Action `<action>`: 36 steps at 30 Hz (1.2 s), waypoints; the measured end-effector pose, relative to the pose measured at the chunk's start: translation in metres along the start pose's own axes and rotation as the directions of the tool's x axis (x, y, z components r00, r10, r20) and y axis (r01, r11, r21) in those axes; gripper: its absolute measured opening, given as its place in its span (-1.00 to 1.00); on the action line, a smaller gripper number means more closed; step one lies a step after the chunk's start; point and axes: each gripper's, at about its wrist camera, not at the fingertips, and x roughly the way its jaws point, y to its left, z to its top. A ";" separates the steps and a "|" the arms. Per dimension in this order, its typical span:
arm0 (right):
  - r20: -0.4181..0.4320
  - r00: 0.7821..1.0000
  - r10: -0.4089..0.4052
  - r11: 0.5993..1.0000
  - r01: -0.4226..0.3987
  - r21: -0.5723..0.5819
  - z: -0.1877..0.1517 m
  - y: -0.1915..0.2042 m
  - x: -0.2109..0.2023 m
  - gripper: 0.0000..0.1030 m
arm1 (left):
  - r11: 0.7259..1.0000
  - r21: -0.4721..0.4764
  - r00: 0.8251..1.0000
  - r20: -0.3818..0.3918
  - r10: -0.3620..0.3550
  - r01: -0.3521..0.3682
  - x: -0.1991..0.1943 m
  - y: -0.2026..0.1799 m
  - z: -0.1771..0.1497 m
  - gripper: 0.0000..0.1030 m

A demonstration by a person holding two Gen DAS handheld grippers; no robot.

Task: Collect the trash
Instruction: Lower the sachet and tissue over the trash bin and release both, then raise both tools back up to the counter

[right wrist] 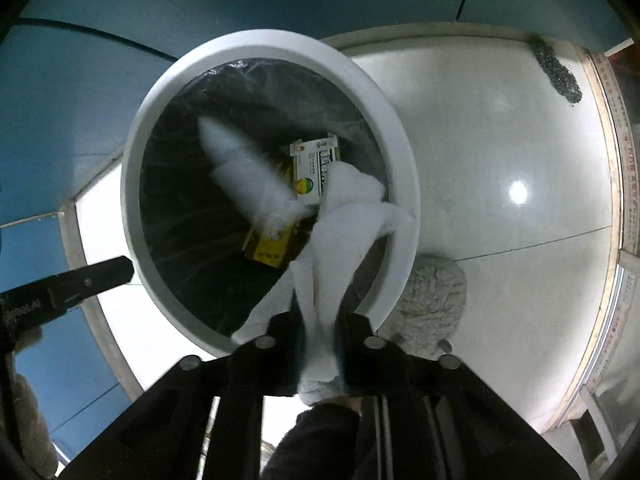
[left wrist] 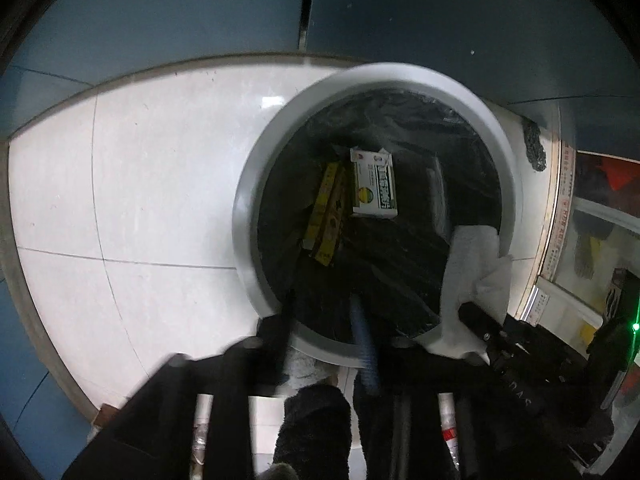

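A round white-rimmed trash bin [left wrist: 244, 200] [right wrist: 132, 184] with a black liner stands on the white tile floor. Inside lie a white-and-green box [left wrist: 374, 186] [right wrist: 312, 176] and a yellow box [left wrist: 328, 216] [right wrist: 270, 250]. My left gripper [left wrist: 324, 312] is open over the bin's near rim, with nothing between its fingers. A blurred white crumpled piece [right wrist: 240, 172] is in mid-air inside the bin. My right gripper [right wrist: 320, 332] is shut on a white tissue [right wrist: 340, 240] [left wrist: 472, 272] that hangs over the bin's rim. The right gripper's finger [left wrist: 488, 328] shows in the left wrist view.
A blue wall [left wrist: 160, 12] curves behind the bin. A pale slipper [right wrist: 432, 300] stands right of the bin. A dark scrubby lump [left wrist: 534, 146] [right wrist: 558, 74] lies by the wall, next to a glass-fronted cabinet [left wrist: 592, 220]. White tile floor [left wrist: 140, 180] lies to the left.
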 end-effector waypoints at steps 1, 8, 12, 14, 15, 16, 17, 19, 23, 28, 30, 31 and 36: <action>0.000 1.000 -0.009 1.000 0.009 0.001 0.001 0.000 -0.001 -0.31 | 1.000 0.003 1.000 0.019 0.024 -0.024 -0.004 0.000 -0.001 0.44; 0.018 0.998 -0.058 0.998 0.058 -0.020 0.004 0.006 -0.026 0.79 | 0.988 0.015 0.983 0.112 0.149 -0.151 -0.028 0.010 -0.014 1.00; 0.032 0.996 -0.084 0.996 0.085 -0.037 0.001 0.015 -0.038 0.94 | 0.983 0.023 0.970 0.167 0.176 -0.183 -0.050 0.019 -0.025 1.00; 0.049 0.994 -0.097 0.994 0.099 -0.044 -0.001 0.018 -0.047 0.94 | 0.978 0.021 0.961 0.191 0.199 -0.207 -0.063 0.019 -0.032 1.00; 0.061 0.991 -0.115 0.992 0.118 -0.049 -0.004 0.022 -0.055 0.99 | 0.978 0.020 0.959 0.201 0.201 -0.209 -0.072 0.020 -0.037 1.00; 0.073 0.989 -0.132 0.989 0.135 -0.051 -0.006 0.024 -0.061 1.00 | 0.979 0.017 0.958 0.207 0.197 -0.205 -0.079 0.020 -0.041 1.00; 0.090 0.984 -0.153 0.986 0.158 -0.051 -0.009 0.026 -0.070 1.00 | 0.979 0.014 0.957 0.212 0.197 -0.205 -0.086 0.019 -0.044 1.00; 0.108 0.980 -0.169 0.984 0.174 -0.046 -0.016 0.029 -0.087 1.00 | 0.976 0.015 0.952 0.224 0.206 -0.215 -0.105 0.016 -0.055 1.00; 0.125 0.977 -0.172 0.983 0.178 -0.041 -0.030 0.036 -0.135 1.00 | 0.979 0.003 0.951 0.239 0.198 -0.205 -0.146 0.010 -0.081 1.00; 0.162 0.972 -0.170 0.981 0.182 -0.062 -0.055 0.054 -0.214 1.00 | 0.981 -0.004 0.944 0.274 0.186 -0.192 -0.220 -0.002 -0.120 1.00; 0.177 0.970 -0.166 0.981 0.181 -0.067 -0.066 0.062 -0.254 1.00 | 0.982 -0.005 0.939 0.290 0.184 -0.191 -0.250 -0.008 -0.136 1.00; 0.183 0.969 -0.163 0.981 0.178 -0.071 -0.071 0.066 -0.270 1.00 | 0.983 -0.006 0.938 0.298 0.179 -0.186 -0.262 -0.009 -0.142 1.00; 0.225 0.960 -0.166 0.976 0.193 -0.101 -0.104 0.092 -0.365 1.00 | 0.982 -0.009 0.935 0.303 0.182 -0.189 -0.325 -0.019 -0.180 1.00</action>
